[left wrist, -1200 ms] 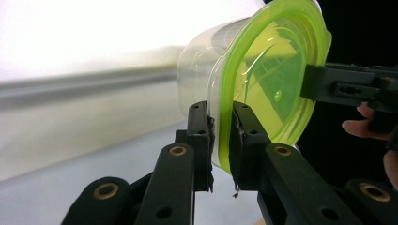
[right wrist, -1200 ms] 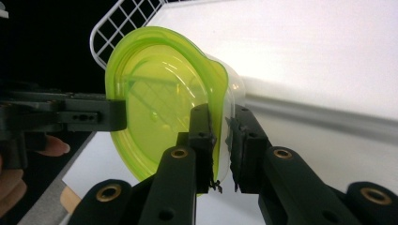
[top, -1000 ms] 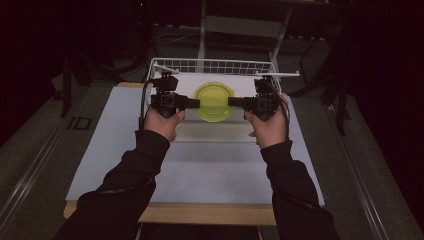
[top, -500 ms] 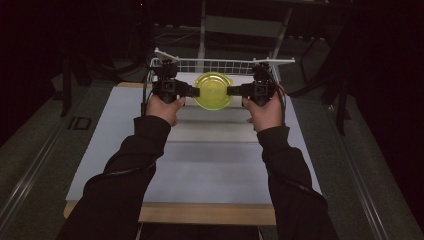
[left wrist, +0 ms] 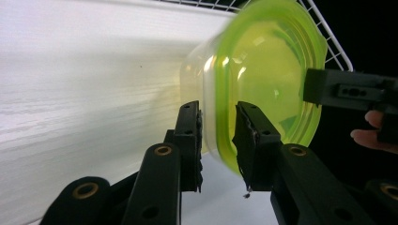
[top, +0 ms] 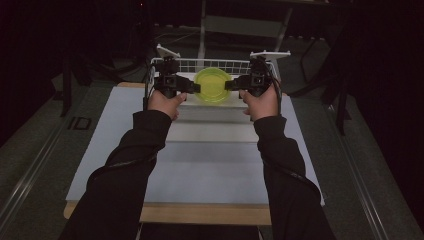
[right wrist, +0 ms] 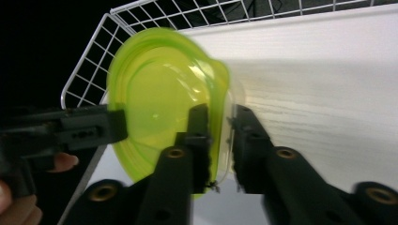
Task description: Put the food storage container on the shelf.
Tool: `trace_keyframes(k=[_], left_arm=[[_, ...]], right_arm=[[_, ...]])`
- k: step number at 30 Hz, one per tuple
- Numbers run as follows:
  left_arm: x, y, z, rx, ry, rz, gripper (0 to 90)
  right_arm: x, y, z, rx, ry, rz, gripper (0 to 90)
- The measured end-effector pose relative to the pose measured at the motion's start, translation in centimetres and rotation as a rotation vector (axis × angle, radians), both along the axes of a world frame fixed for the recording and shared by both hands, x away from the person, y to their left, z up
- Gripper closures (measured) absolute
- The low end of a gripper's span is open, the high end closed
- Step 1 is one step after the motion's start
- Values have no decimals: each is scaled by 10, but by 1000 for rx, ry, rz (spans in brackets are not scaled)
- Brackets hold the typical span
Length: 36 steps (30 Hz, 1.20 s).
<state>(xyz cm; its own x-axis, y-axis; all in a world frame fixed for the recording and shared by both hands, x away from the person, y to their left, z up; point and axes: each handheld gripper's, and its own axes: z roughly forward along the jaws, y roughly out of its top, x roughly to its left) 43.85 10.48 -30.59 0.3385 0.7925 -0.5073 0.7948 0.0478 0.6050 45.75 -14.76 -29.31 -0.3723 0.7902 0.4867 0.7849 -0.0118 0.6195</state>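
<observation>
Closest in, two dark sleeves reach up the white table (top: 210,165), a gripper in each hand. The left gripper (top: 194,88) and right gripper (top: 231,85) point inward at each other, and both are clamped on the same thing — a lime-green container (top: 212,85) held between them over the far end of the table.

From the left gripper view, the jaws pinch the container's rim (left wrist: 220,126) from either side, narrow gap, plastic in between. Same story in the right gripper view: jaws closed down on the opposite edge (right wrist: 220,136), with the other gripper's tip touching the far side of the lid.

My read: this is the carry step, a two-handed lift headed for the white wire basket (top: 210,65) just behind it. The next move calls for keeping both grips level and going forward together — one side lagging would twist the tub out.

The container itself is a shallow round tub, translucent clear body with a bright yellow-green lid on, glossy. Looks empty, though I can't be sure.
</observation>
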Motion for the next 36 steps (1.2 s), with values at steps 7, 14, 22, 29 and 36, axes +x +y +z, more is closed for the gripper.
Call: trace_keyframes(k=[7, 14, 22, 29, 36], left_arm=[[5, -1, -3, -31, -6, 9, 660], [8, -4, -1, -13, -69, 22, 548], [1, 1, 5, 14, -129, 64, 485], [-13, 15, 5, -20, -167, 68, 400], [-39, 26, -2, -101, -269, 18, 265]], right_arm=[[6, 0, -3, -12, -2, -7, 675], [11, -3, -6, 16, 7, -8, 608], [-3, -4, 6, 16, -60, 16, 532], [-24, 3, 0, -25, -102, 75, 559], [-33, 13, -21, -40, -108, 95, 676]])
